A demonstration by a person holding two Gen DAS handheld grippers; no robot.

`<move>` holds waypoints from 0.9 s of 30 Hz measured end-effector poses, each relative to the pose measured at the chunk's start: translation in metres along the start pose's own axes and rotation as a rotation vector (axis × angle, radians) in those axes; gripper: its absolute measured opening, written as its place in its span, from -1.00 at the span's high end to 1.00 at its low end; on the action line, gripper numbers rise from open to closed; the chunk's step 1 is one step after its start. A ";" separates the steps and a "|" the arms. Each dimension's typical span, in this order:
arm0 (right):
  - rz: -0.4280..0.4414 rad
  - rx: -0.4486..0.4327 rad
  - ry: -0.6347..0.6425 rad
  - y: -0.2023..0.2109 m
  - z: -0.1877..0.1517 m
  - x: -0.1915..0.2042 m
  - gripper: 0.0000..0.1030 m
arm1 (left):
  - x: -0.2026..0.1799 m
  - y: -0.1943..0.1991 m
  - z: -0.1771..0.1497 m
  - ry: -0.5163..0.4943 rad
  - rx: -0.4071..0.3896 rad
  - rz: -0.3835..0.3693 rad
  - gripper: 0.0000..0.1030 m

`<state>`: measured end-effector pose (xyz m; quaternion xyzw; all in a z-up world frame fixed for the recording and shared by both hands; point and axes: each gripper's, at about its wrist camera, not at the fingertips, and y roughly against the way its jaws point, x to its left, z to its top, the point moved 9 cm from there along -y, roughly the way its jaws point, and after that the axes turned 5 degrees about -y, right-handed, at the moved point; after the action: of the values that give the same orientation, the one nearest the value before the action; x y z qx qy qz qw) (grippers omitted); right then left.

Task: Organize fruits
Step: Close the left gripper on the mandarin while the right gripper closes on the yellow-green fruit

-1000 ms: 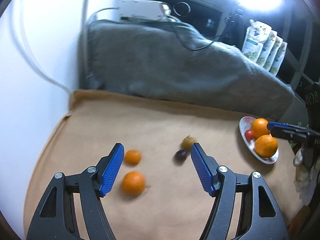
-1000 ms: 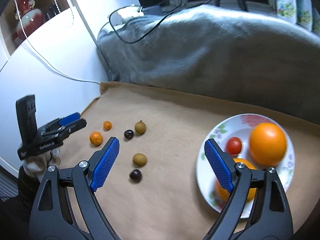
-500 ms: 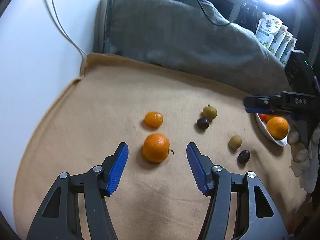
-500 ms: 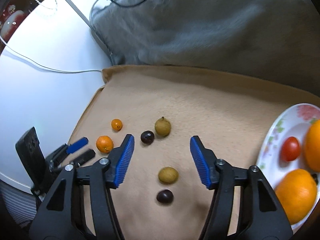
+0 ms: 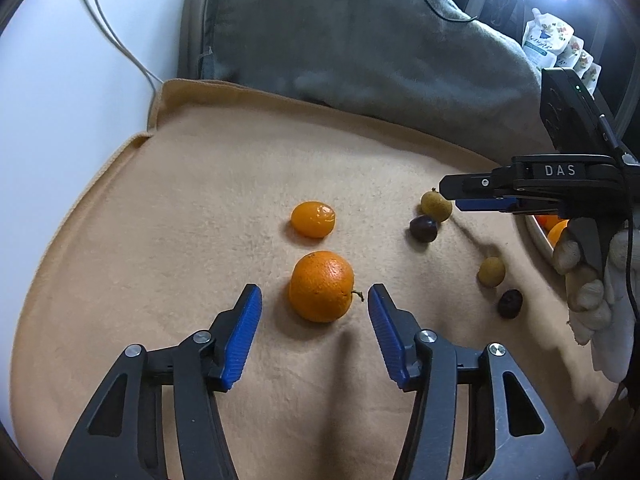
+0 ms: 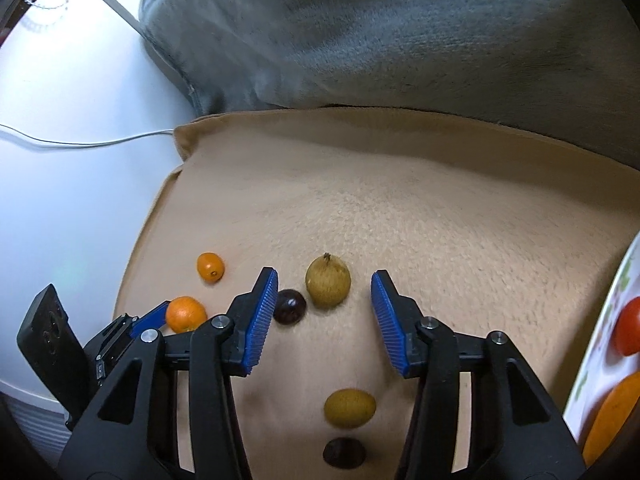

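My left gripper point(image 5: 314, 294) is open, its blue pads on either side of an orange point(image 5: 321, 286) on the tan blanket point(image 5: 200, 208). A smaller orange fruit point(image 5: 313, 219) lies just beyond it. My right gripper point(image 6: 324, 282) is open, its pads flanking a yellow-brown fruit point(image 6: 328, 285); a dark fruit point(image 6: 290, 306) sits beside its left pad. A second yellow-brown fruit point(image 6: 349, 408) and a second dark fruit point(image 6: 344, 453) lie below the gripper. The right gripper also shows in the left wrist view point(image 5: 480, 192), seen side-on above those fruits.
A white plate point(image 6: 600, 344) at the right edge holds a red tomato point(image 6: 628, 330) and an orange point(image 6: 612, 412). A grey cushion point(image 5: 360, 40) lies behind the blanket. A white wall and a cable point(image 6: 100, 142) are on the left.
Both grippers have moved forward and down. The left now has the orange between its pads; the right now has the yellow-brown fruit between its pads. The plate has slid to the right edge.
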<state>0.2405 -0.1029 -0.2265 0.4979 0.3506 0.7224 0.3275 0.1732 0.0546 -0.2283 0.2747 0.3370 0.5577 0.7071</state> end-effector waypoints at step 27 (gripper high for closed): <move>-0.028 -0.012 0.035 0.000 -0.004 0.001 0.46 | -0.003 -0.005 0.004 -0.001 -0.005 -0.014 0.35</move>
<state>0.2367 -0.1024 -0.2268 0.4785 0.3589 0.7284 0.3342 0.1788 0.0506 -0.2287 0.2709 0.3370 0.5533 0.7120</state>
